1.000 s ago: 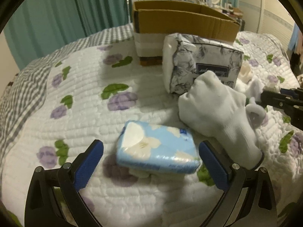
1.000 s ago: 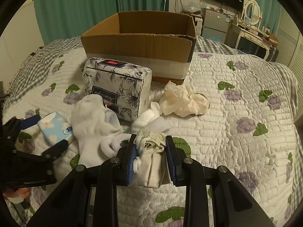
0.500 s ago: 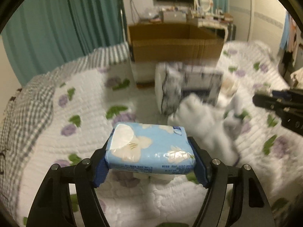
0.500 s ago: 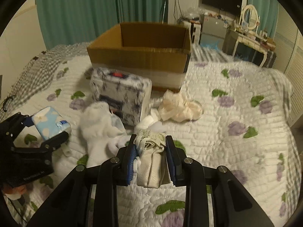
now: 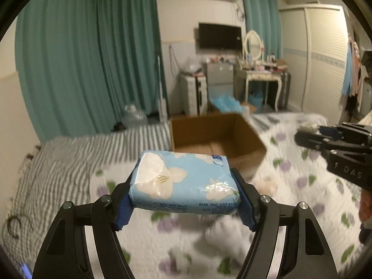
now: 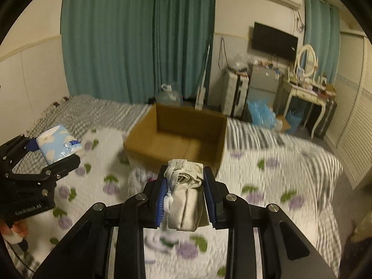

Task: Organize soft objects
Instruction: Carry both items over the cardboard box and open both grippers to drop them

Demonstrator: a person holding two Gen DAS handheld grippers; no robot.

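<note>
My left gripper [image 5: 184,186] is shut on a light blue tissue pack [image 5: 183,183] with white flowers and holds it high above the bed. It also shows in the right wrist view [image 6: 58,145]. My right gripper [image 6: 186,186] is shut on a folded cream cloth bundle [image 6: 186,197], also lifted. An open, empty cardboard box [image 5: 214,137] stands on the bed ahead of both grippers; it also shows in the right wrist view [image 6: 181,137]. My right gripper appears at the right edge of the left wrist view [image 5: 311,137].
The quilted floral bedspread [image 6: 267,181] lies below, blurred by motion. White soft items [image 5: 223,234] lie on it under the left gripper. Beyond the bed are teal curtains [image 6: 139,39], a water jug [image 6: 168,97], a small fridge and a dressing table [image 5: 262,79].
My left gripper closed on the blue tissue pack and lifted it off the bed. Both grippers rose and moved toward the box, the right one still holding the cloth bundle.
</note>
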